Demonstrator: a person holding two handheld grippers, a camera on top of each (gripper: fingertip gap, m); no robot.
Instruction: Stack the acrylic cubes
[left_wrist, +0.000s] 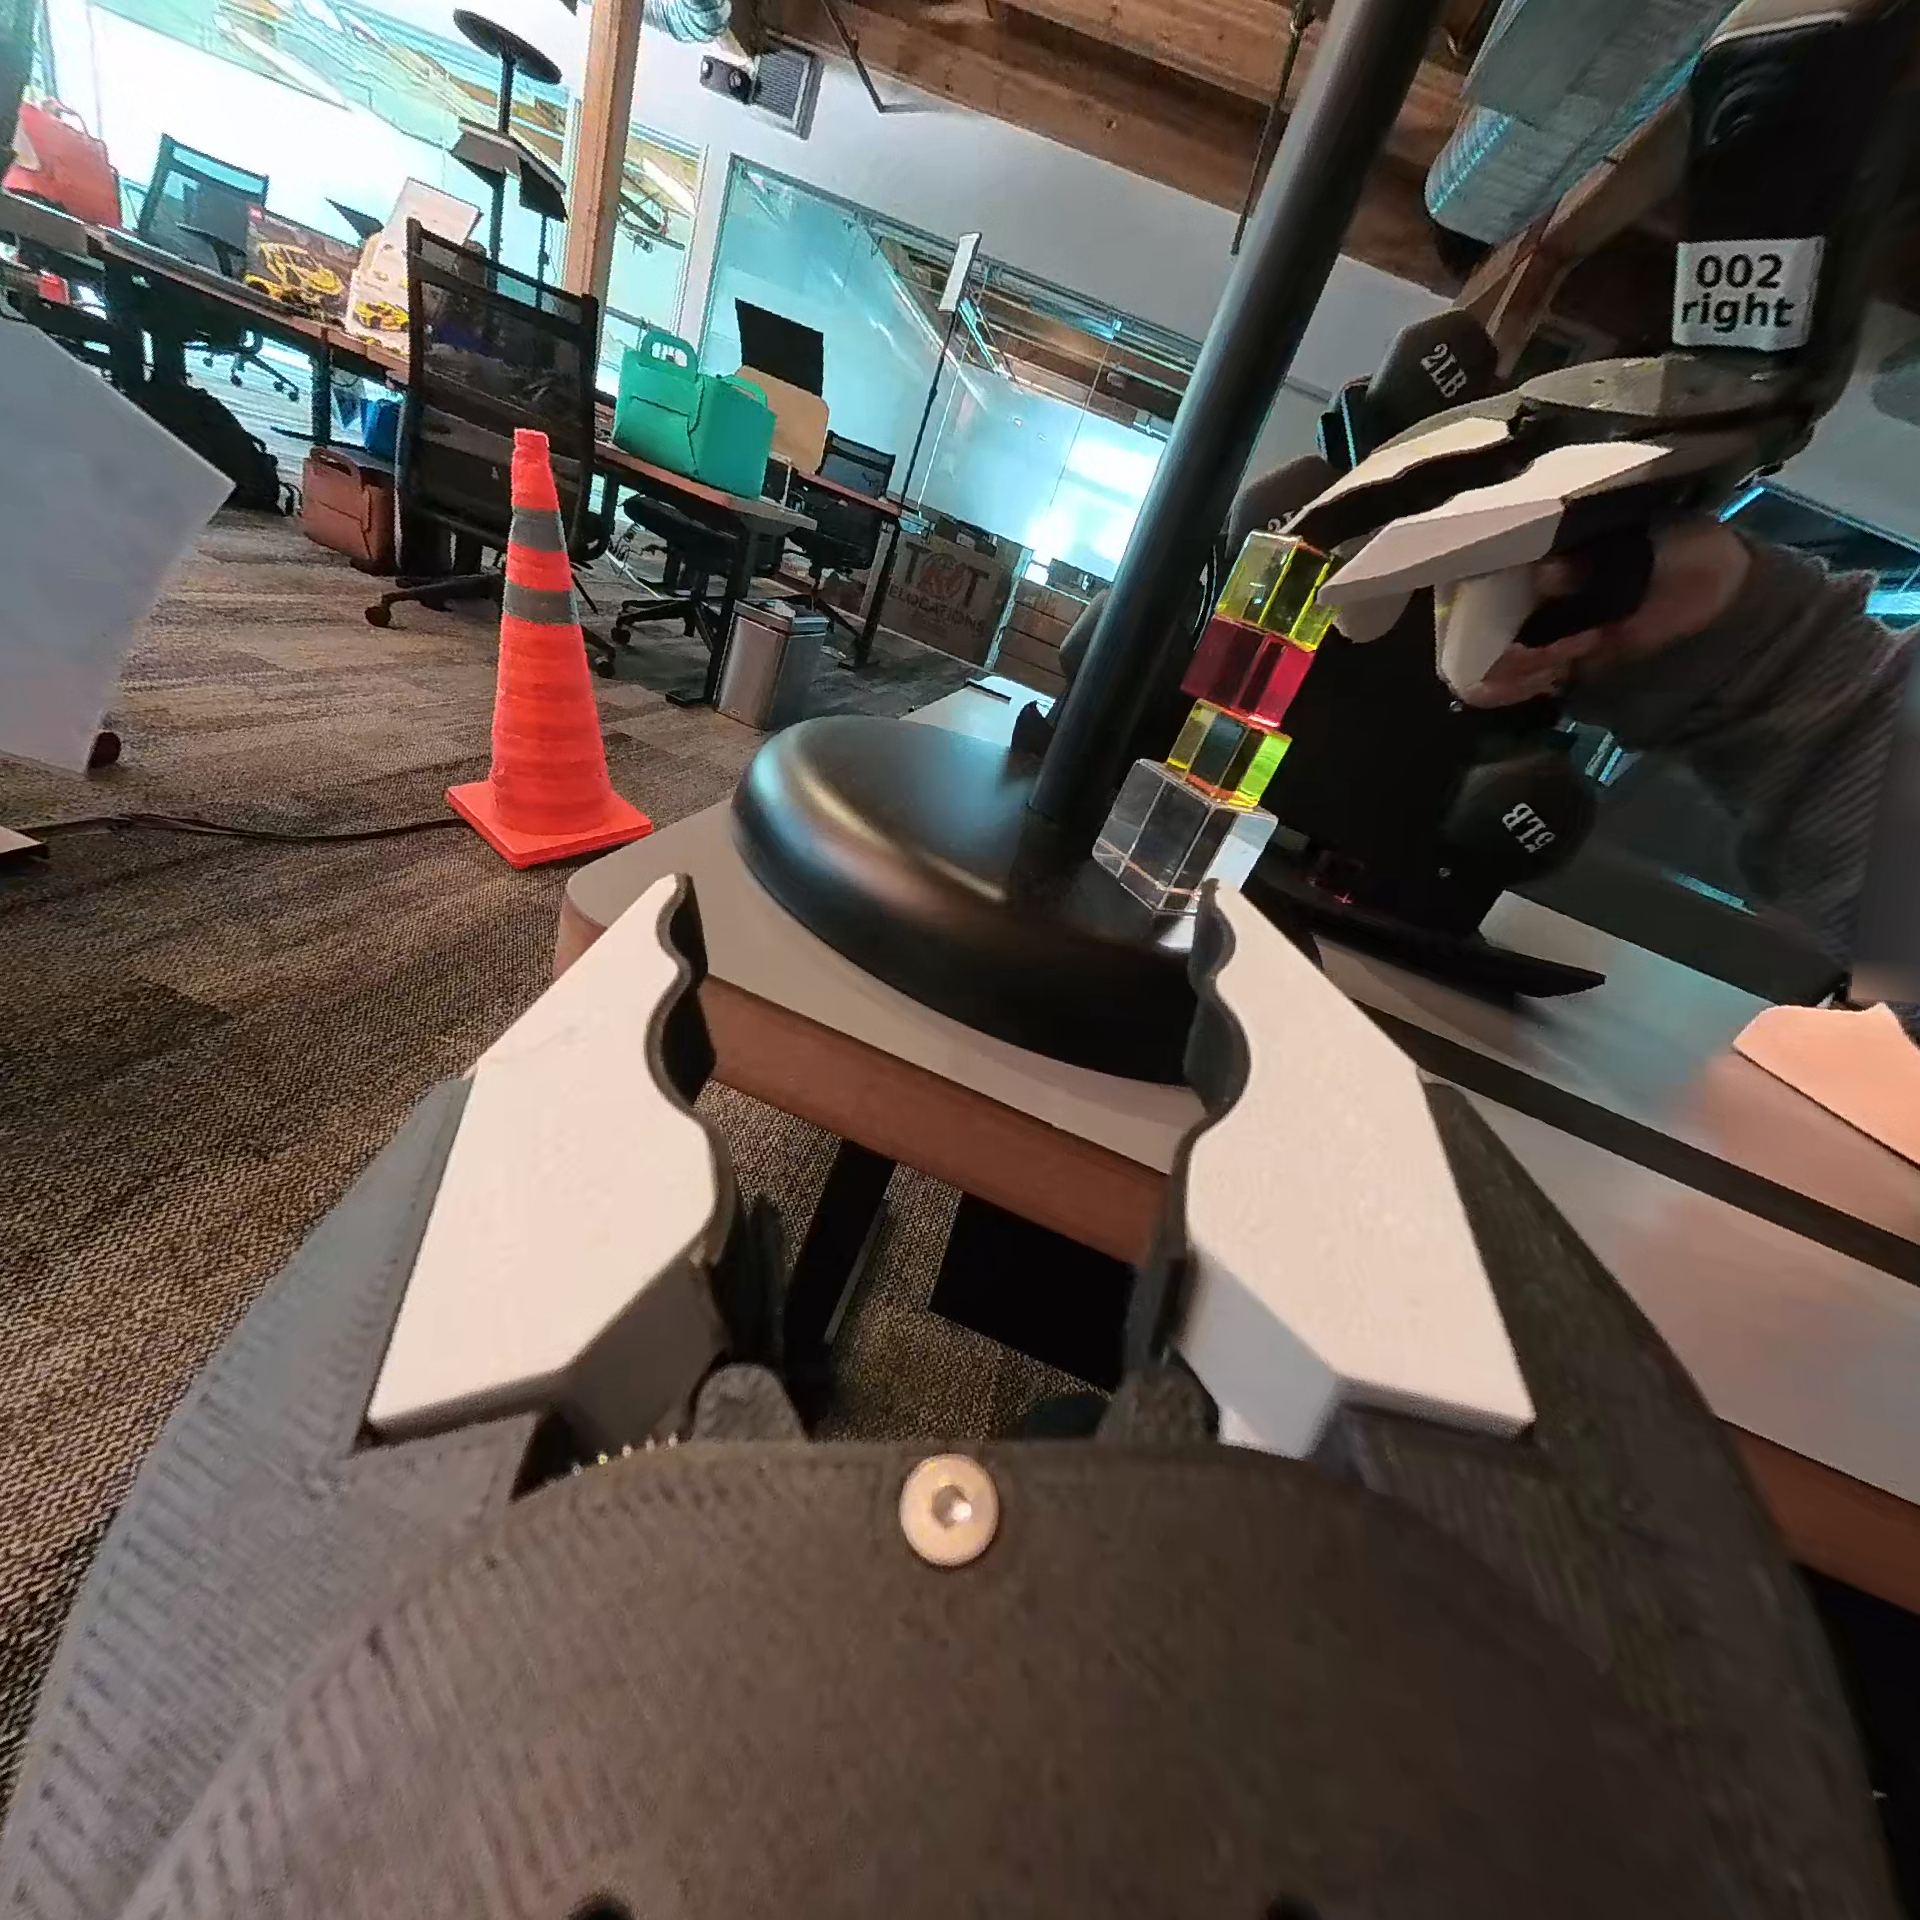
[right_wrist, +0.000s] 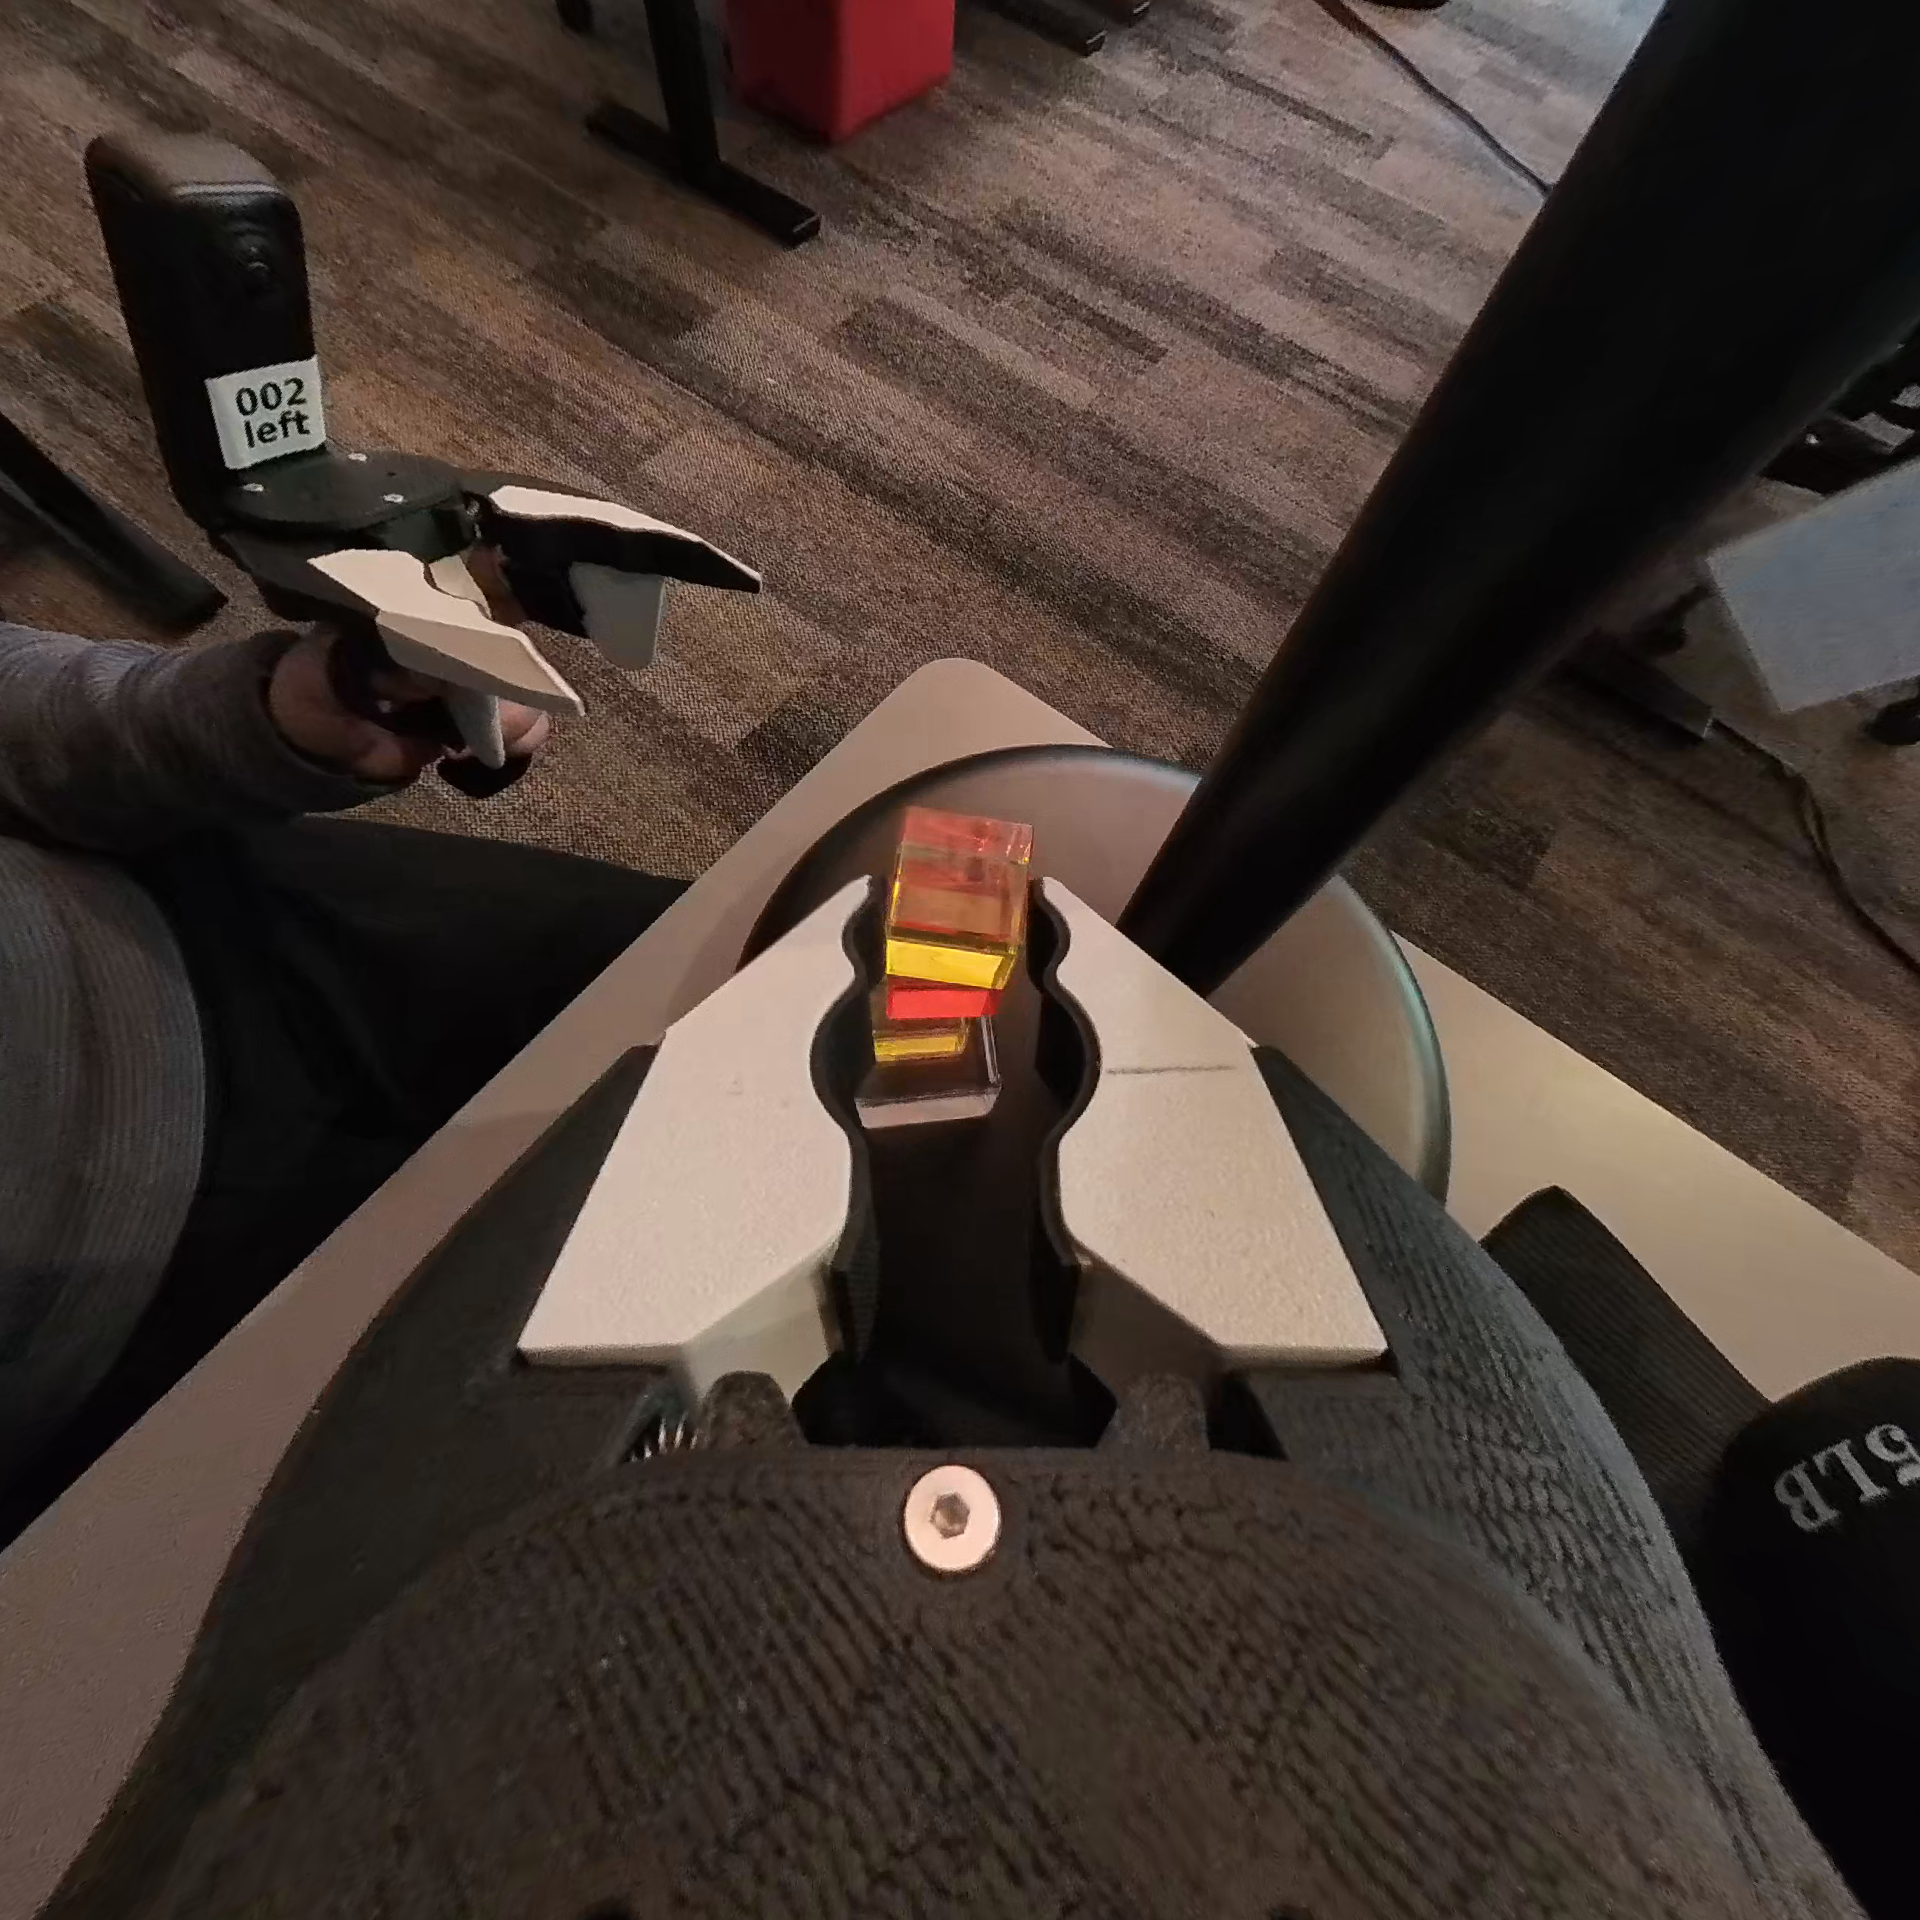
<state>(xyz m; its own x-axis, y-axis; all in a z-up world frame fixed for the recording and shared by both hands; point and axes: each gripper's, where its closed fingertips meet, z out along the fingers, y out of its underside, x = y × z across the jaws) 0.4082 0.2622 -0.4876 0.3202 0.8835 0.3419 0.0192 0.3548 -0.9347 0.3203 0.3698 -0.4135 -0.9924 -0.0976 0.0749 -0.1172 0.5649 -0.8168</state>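
Observation:
A stack of cubes stands on the table (left_wrist: 810, 977) beside a black lamp base (left_wrist: 883, 831). From the bottom it holds a clear cube (left_wrist: 1179, 836), a yellow cube (left_wrist: 1226, 748), a red cube (left_wrist: 1247, 670) and a top yellow cube (left_wrist: 1273, 587). My right gripper (right_wrist: 956, 888) is shut on the top yellow cube (right_wrist: 961, 904), which rests on the red cube (right_wrist: 940, 1003). It also shows in the left wrist view (left_wrist: 1325, 566). My left gripper (left_wrist: 945, 894) is wide open and empty, just off the table corner. It also shows in the right wrist view (right_wrist: 665, 644).
The lamp's black pole (left_wrist: 1195, 416) rises close beside the stack. Black dumbbells (left_wrist: 1517, 821) lie behind it on the table. An orange cone (left_wrist: 540, 665) stands on the carpet to the left. Desks, chairs and a green bag (left_wrist: 691, 421) stand farther off. A sheet of paper (left_wrist: 1839, 1070) lies at right.

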